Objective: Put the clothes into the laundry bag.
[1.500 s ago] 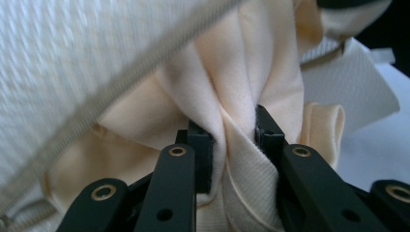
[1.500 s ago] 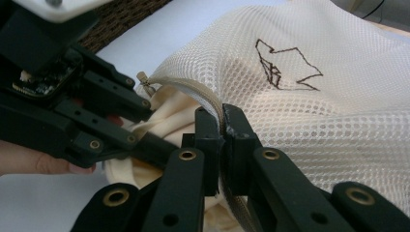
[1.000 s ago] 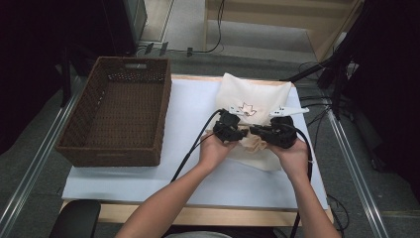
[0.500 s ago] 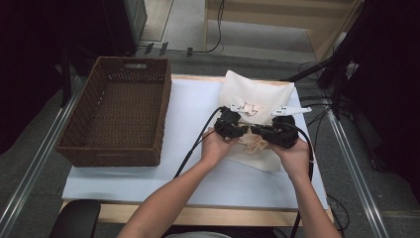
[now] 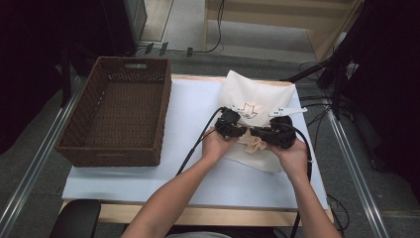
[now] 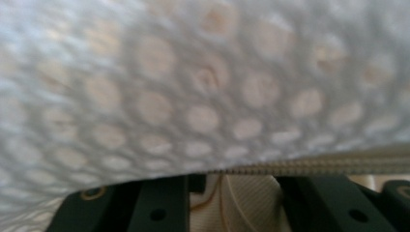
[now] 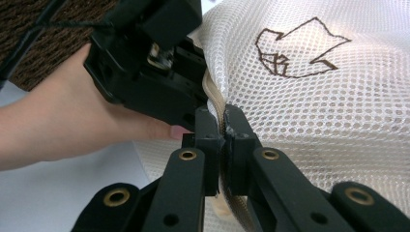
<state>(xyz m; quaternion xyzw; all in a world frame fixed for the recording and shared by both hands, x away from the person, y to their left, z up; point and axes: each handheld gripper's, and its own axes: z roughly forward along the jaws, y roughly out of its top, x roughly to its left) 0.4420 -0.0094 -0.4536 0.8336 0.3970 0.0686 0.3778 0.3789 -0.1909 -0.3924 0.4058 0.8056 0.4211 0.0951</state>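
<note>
nearest, at the near edge of the table (image 5: 148, 196): two forearms coming in from below, a hand on each tool. just beyond, side by side and almost touching over the near part of a white mesh laundry bag (image 5: 257, 99): left gripper (image 5: 236, 132) and right gripper (image 5: 261, 134), each trailing a black cable toward the near edge. lay right of the table's middle, that bag, with a dark outline design stitched on its upper face and a crumpled beige cloth (image 5: 253, 144) showing at its near end between the two tools.

seen from the right gripper view: right gripper (image 7: 223, 126) clenched on the beige zipper edge (image 7: 216, 99) of the mesh laundry bag (image 7: 314, 111), jaws pressed together with the tape pinched between them; left gripper (image 7: 150, 63) just beyond, hard against the same edge, held in a hand (image 7: 58, 121).

seen from the left gripper view: blurred mesh pressed close over the lens, a zipper line (image 6: 309, 166) running along its lower edge, beige cloth (image 6: 241, 203) between the two black jaws; grasping it or merely straddling it, cannot tell.

farther left, well apart from the bag: a brown wicker basket (image 5: 86, 148) on the white table cover.
</note>
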